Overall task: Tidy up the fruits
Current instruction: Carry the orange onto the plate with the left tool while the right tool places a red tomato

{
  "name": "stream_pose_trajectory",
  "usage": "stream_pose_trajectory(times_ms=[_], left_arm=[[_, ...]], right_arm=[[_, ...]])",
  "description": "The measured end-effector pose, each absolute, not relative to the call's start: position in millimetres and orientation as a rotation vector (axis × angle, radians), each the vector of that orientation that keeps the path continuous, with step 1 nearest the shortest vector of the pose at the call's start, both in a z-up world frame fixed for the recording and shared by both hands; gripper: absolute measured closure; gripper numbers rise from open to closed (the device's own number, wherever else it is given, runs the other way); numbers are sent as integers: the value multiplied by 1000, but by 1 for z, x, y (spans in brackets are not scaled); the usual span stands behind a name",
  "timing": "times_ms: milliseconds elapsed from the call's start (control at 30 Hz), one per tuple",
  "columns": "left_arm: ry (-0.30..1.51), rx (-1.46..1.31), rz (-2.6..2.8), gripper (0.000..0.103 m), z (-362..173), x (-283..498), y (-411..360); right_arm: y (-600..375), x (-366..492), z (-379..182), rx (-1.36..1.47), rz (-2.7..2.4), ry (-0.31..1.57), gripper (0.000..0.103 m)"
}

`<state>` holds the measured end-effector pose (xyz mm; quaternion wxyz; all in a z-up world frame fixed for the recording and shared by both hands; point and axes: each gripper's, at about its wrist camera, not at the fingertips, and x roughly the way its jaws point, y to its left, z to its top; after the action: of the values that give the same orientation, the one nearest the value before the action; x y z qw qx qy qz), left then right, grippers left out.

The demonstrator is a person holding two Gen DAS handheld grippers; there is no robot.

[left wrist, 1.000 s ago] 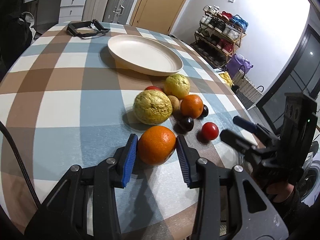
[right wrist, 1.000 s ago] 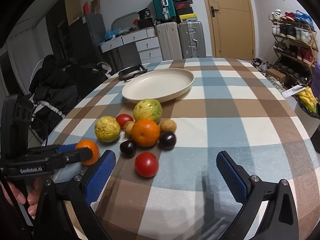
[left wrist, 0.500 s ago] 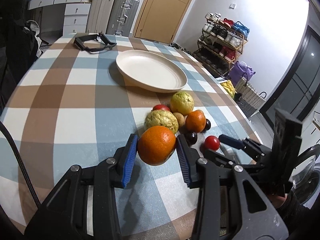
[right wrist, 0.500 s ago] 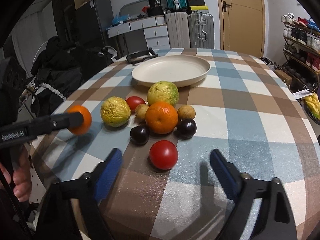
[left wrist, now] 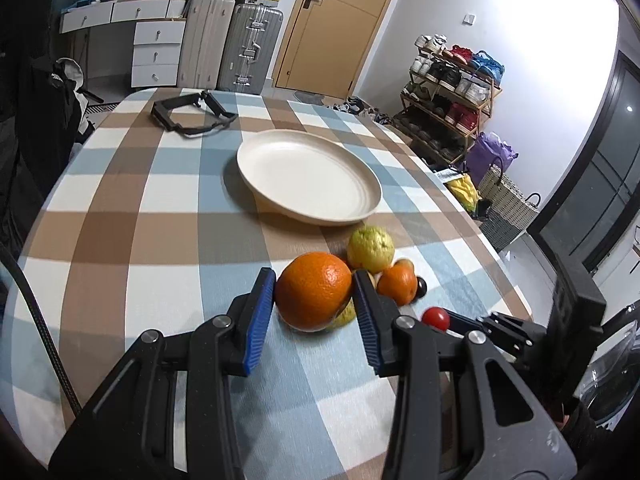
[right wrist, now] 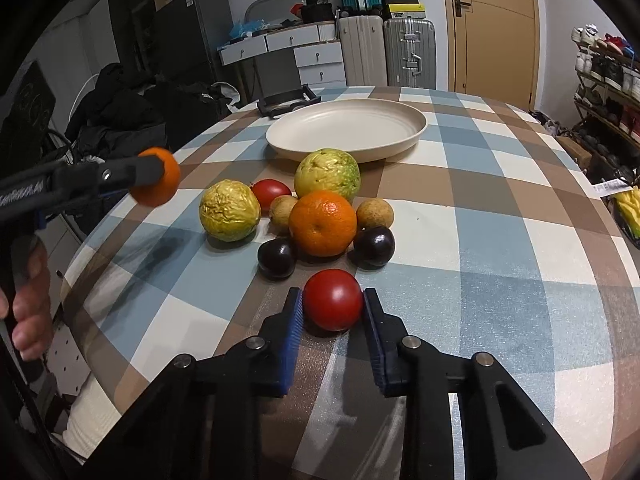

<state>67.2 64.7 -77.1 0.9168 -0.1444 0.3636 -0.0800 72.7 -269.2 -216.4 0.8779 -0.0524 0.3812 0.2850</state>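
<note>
My left gripper (left wrist: 314, 280) is shut on a large orange (left wrist: 314, 298) and holds it in the air above the checked tablecloth; in the right wrist view this orange (right wrist: 168, 184) hangs at the left. The right gripper (right wrist: 333, 296) has its jaws closing, and the blue pads (right wrist: 295, 320) touch both sides of a red tomato (right wrist: 333, 300) that rests on the table. Behind it lie a second orange (right wrist: 322, 222), two dark plums (right wrist: 277, 258), a wrinkled yellow fruit (right wrist: 229, 210), a green-yellow fruit (right wrist: 327, 174) and another tomato (right wrist: 271, 194). An empty cream plate (left wrist: 308, 184) sits farther back.
A black strap-like frame (left wrist: 188, 114) lies at the table's far end. Two small brown fruits (right wrist: 375, 213) sit in the pile. A hand (right wrist: 28, 312) grips the left tool's handle. The round table's edge curves close on both sides; suitcases and a shoe rack stand beyond.
The left gripper rose with the orange, off the table and over the pile. The right gripper's jaws went from wide open to closed against the red tomato.
</note>
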Motion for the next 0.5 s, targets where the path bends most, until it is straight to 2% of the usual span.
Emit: stream_pose_trajectory(times_ms=[233, 500], left_arm=[[735, -297, -152, 66, -66, 100, 71], [715, -314, -135, 66, -51, 162, 90]], right_arm=[[-281, 76, -196, -66, 618, 739, 73], [-288, 119, -156, 4, 649, 696, 73]])
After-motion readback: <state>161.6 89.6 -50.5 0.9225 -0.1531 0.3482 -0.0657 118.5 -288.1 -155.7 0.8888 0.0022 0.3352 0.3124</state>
